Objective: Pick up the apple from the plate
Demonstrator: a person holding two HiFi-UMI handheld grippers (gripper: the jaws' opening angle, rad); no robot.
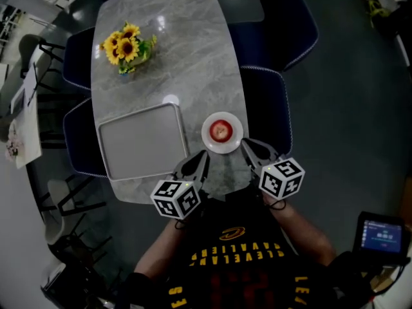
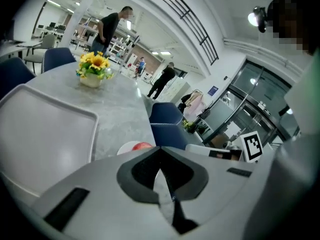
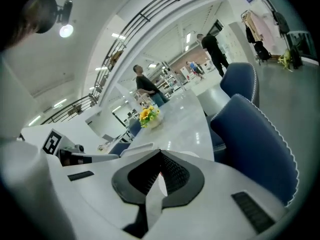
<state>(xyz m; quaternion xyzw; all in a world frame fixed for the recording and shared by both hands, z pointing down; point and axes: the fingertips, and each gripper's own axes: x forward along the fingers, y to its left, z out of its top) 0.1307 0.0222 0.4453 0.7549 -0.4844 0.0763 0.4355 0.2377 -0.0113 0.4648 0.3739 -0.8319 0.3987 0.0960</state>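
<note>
Your table (image 1: pixel 187 44) is a long grey slab with marble veining, standing on a dark floor in a bright open hall, with padded dark blue chairs (image 1: pixel 286 24) around it. A flat, rimmed grey tray (image 1: pixel 141 143) lies left of a small round white plate (image 1: pixel 207 134), and sunflowers (image 1: pixel 127 47) sit at the far end. The apple (image 1: pixel 221 131), red with a pale patch, rests in the middle of the plate. Your left gripper (image 1: pixel 201 156) and right gripper (image 1: pixel 246 145) hover near the plate, each with its jaws pressed together on nothing.
</note>
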